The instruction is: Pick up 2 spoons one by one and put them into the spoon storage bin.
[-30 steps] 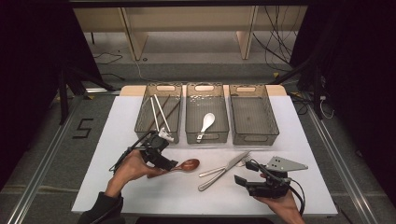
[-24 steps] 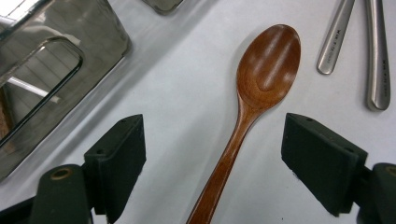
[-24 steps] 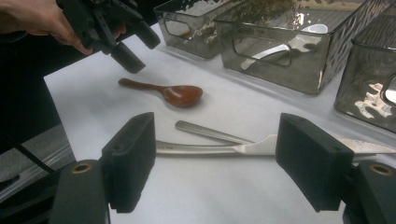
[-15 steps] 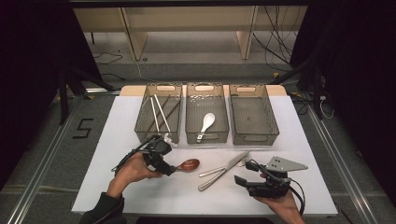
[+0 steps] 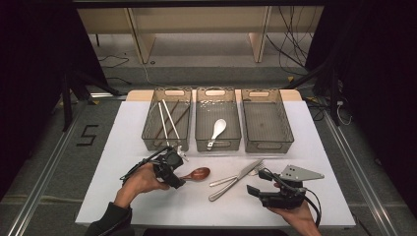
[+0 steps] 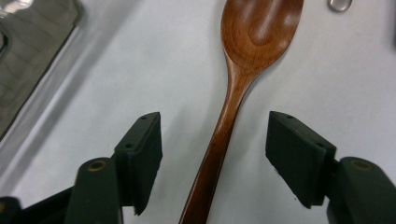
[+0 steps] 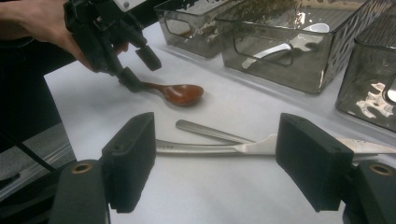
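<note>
**anon_a:** On the near left of the white table (image 5: 123, 147), the left gripper (image 5: 173, 173) is down at the wooden spoon (image 5: 196, 174). Its jaws are spread wide, one on each side of the handle, not touching it. In the left gripper view the handle (image 6: 219, 140) runs straight up the gap between them, so it looks lined up for a pinch across the thin part, which I'd guess is the easiest place to grab.

**anon_b:** Yeah, nothing is held yet. The spoon lies flat on the table, bowl pointing right, just near of the middle bin (image 5: 218, 120) that already has a white spoon (image 5: 217, 131) in it. Probably that's where it's headed, since the left bin (image 5: 166, 120) has chopsticks (image 5: 164, 120) and the right bin (image 5: 266, 120) looks empty.

**anon_a:** And the right gripper (image 5: 256, 191)?

**anon_b:** Parked on the near right, jaws apart and empty, pointed at the knife (image 5: 236, 179) and fork (image 5: 233, 178) that lie crossed just right of the spoon. My guess is it's waiting its turn.

**anon_a:** Compared with a second ago, the left hand has dropped lower and slid slightly left along the handle. Spoon, knife, fork and the right gripper haven't budged.

**anon_b:** Agreed, only the left side moved.
</note>
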`<state>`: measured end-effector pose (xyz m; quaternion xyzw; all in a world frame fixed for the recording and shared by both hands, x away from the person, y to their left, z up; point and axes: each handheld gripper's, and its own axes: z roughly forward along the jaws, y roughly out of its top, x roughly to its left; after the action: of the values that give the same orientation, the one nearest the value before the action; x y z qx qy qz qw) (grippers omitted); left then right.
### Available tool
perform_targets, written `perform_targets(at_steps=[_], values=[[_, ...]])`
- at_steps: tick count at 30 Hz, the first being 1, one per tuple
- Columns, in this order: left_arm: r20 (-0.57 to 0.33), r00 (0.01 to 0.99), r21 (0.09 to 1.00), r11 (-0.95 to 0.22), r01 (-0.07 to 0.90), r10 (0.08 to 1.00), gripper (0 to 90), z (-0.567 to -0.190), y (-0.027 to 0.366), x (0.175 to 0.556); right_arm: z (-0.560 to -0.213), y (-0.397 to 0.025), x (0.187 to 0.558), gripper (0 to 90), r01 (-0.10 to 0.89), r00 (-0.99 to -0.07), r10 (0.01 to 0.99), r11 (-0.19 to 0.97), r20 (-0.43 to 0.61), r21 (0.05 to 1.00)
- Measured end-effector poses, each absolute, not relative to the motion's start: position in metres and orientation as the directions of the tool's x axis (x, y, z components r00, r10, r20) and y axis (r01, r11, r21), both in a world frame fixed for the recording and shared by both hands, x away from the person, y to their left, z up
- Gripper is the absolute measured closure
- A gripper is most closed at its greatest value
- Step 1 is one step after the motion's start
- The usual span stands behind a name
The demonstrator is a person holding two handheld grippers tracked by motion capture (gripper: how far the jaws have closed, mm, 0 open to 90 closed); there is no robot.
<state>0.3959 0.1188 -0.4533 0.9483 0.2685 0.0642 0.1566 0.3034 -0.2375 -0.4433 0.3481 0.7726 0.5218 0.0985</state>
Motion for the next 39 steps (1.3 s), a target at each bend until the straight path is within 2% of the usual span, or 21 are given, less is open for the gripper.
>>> perform_targets(at_steps=[18,28,39], values=[[0.017,0.86,0.311,-0.821,0.48,0.51,60.2,-0.462,0.1134,0.3979,-0.4445,-0.2361,0.3035,29.7,0.437,-0.743,0.636,0.223,0.21,0.872],[-0.009,0.86,0.295,-0.821,0.49,0.51,69.1,-0.4618,0.1127,0.4009,-0.4446,-0.2362,0.3035,29.7,0.437,-0.743,0.636,0.222,0.211,0.871],[0.003,0.871,0.275,-0.838,0.471,0.49,75.7,-0.4612,0.109,0.4003,-0.4444,-0.236,0.3032,29.8,0.436,-0.743,0.637,0.224,0.208,0.871]])
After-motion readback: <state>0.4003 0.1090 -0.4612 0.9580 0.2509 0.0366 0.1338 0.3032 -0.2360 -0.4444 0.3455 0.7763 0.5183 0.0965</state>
